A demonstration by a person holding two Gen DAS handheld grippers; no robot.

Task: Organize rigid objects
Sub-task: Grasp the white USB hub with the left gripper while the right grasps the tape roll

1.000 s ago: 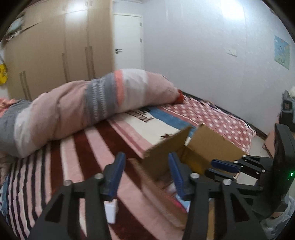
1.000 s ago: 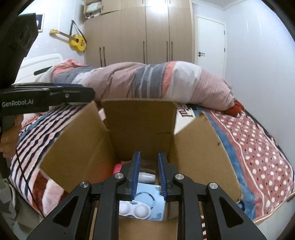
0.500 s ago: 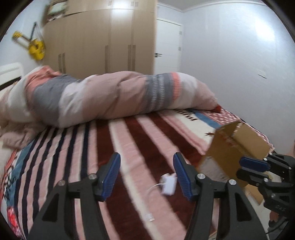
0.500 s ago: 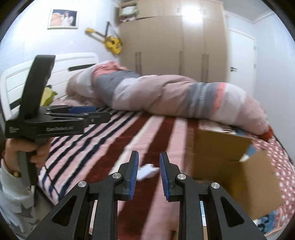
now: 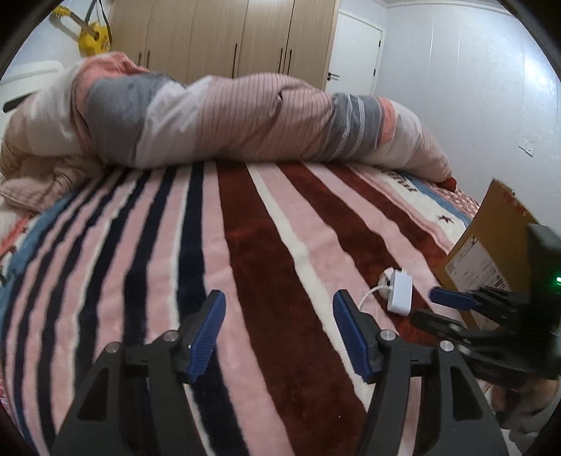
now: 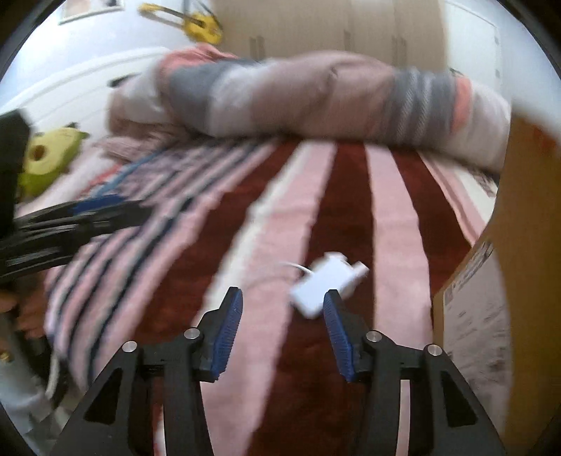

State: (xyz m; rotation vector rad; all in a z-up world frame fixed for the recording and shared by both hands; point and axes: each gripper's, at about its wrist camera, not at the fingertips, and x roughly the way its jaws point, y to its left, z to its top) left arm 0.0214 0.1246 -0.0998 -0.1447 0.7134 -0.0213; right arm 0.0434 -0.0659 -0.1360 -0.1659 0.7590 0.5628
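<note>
Hovering over the striped blanket (image 5: pixel 280 245), the left gripper (image 5: pixel 278 305) had its blue-padded jaws spread wide, with nothing between them. It sat above a dark red stripe, well short of any object. Off to its right, the white charger adapter (image 5: pixel 399 293) lay on the blanket with a thin white cable (image 5: pixel 368 296) curling away from its left side. Just beyond the adapter stood the cardboard box (image 5: pixel 491 238), its side carrying a printed shipping label.

Right gripper (image 6: pixel 282 308) was also open wide and empty. In the blurred right wrist view, the white charger adapter (image 6: pixel 328 282) lay on the blanket just ahead of the right-side pad, slightly off the gripper's centre line; whether pad and adapter touched could not be told. The cardboard box (image 6: pixel 519 245) filled the right edge of that view, close beside the adapter.

Further back, a rolled pink, grey and white duvet (image 5: pixel 228 119) lay across the bed. Behind it stood a wooden wardrobe (image 5: pixel 224 35) and a white door (image 5: pixel 354 56), with a yellow ukulele (image 5: pixel 87 33) hanging on the wall. A green plush toy (image 6: pixel 49 154) sat near the headboard.
</note>
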